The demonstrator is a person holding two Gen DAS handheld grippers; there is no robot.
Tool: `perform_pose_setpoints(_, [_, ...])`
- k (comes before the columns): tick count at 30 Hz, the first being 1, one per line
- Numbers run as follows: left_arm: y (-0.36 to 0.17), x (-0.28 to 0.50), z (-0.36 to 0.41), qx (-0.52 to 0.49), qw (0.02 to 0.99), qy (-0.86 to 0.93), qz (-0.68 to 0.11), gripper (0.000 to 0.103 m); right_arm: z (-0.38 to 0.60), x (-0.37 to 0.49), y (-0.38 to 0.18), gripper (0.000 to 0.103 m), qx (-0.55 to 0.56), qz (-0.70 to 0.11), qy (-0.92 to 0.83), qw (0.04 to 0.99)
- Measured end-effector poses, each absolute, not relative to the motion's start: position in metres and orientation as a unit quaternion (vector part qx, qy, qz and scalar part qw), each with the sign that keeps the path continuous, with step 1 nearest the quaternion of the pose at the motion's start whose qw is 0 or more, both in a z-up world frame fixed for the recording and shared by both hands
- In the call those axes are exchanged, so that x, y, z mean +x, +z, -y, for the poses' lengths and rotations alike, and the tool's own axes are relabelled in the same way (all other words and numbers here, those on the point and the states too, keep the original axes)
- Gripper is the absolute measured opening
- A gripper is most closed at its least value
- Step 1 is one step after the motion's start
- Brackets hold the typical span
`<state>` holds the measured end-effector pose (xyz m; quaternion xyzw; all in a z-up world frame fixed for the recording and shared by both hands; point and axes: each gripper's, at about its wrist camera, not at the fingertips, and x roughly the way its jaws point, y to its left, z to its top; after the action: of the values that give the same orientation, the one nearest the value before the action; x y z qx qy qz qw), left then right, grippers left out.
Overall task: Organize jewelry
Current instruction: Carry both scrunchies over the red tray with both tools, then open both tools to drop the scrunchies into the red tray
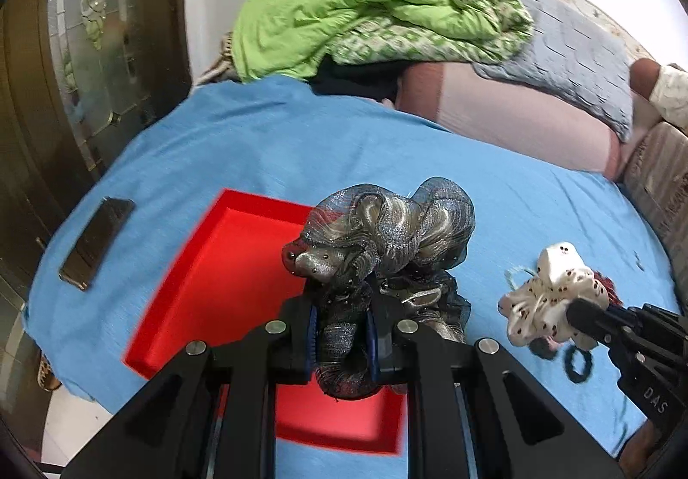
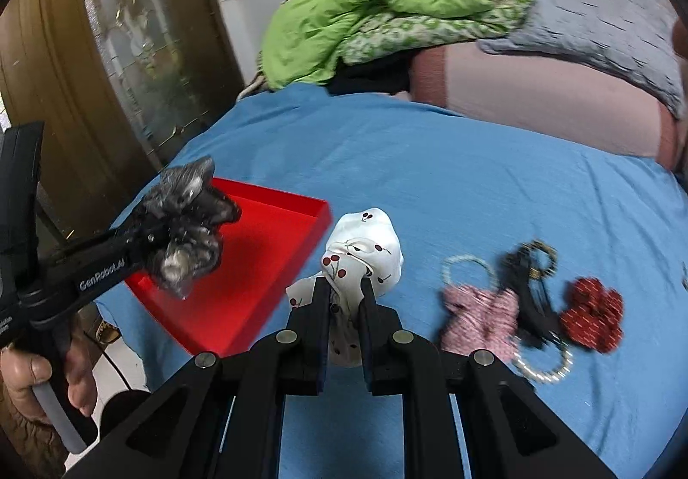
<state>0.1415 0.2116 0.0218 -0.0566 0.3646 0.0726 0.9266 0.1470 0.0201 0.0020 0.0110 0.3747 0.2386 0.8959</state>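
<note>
My left gripper [image 1: 343, 307] is shut on a glittery grey-blue scrunchie [image 1: 387, 238] and holds it over the red tray [image 1: 206, 281]. It also shows in the right wrist view [image 2: 185, 238], above the tray [image 2: 266, 259]. My right gripper [image 2: 344, 290] is shut on a white cherry-print scrunchie [image 2: 365, 247], held just right of the tray; it also shows in the left wrist view [image 1: 546, 294]. On the blue sheet lie a pink scrunchie [image 2: 481, 320], a black hair tie [image 2: 529, 281], a red scrunchie [image 2: 595, 320] and a pearl bracelet [image 2: 544, 369].
A phone [image 1: 96, 242] lies on the sheet left of the tray. A green quilt [image 1: 357, 10] and grey pillow [image 1: 572, 53] are piled at the far side. A wooden door [image 1: 77, 49] stands left. A small black tie [image 1: 576, 365] lies on the sheet.
</note>
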Motion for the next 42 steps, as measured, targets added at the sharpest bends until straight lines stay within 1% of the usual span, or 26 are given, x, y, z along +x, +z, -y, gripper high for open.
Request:
perform_pose_setpoints(5, [0.02,0.165,-0.245,-0.051,0.924,0.092,-0.368,0.017,-0.051,0.168,0.003,0.014,0.016,-0.376,0.258,0.89])
perform_pose_setpoints(11, [0.002,0.202,-0.283,-0.048,0.914,0.109,-0.388,0.017,-0.091,0.199,-0.002,0.015,0.026,-0.387,0.277,0.879])
perform_pose_setpoints(19, [-0.035,0.242,-0.325,-0.05,0.896,0.134,-0.421,0.018,-0.14,0.236,-0.031,0.016,0.006,-0.407,0.284,0.868])
perform_pose_setpoints(24, [-0.056,0.257,-0.343,-0.058,0.886,0.148,-0.435,0.02,-0.155,0.257,-0.054,0.016,0.002,-0.426,0.281,0.86])
perform_pose_setpoints(28, [-0.062,0.266,-0.343,-0.061,0.886,0.135,-0.44,0.024,-0.161,0.267,-0.068,0.016,-0.001,-0.437,0.278,0.856])
perform_pose_setpoints(30, [-0.063,0.269,-0.341,-0.065,0.887,0.129,-0.439,0.032,-0.162,0.27,-0.073,0.016,0.0,-0.442,0.277,0.854])
perform_pose_setpoints(31, [-0.063,0.269,-0.34,-0.067,0.887,0.128,-0.438,0.034,-0.162,0.272,-0.076,0.016,0.002,-0.444,0.277,0.852])
perform_pose_setpoints(33, [-0.063,0.27,-0.339,-0.073,0.888,0.125,-0.437,0.04,-0.162,0.272,-0.077,0.018,0.003,-0.445,0.279,0.851])
perform_pose_setpoints(36, [-0.062,0.269,-0.338,-0.084,0.888,0.122,-0.435,0.048,-0.163,0.273,-0.079,0.031,0.001,-0.444,0.283,0.85])
perform_pose_setpoints(38, [-0.058,0.265,-0.338,-0.088,0.89,0.122,-0.43,0.053,-0.162,0.271,-0.079,0.045,0.001,-0.441,0.288,0.85])
perform_pose_setpoints(39, [-0.056,0.264,-0.338,-0.09,0.891,0.122,-0.428,0.055,-0.161,0.27,-0.078,0.046,0.001,-0.44,0.289,0.85])
perform_pose_setpoints(42, [-0.046,0.258,-0.338,-0.098,0.894,0.122,-0.419,0.059,-0.162,0.266,-0.079,0.049,-0.001,-0.439,0.293,0.849])
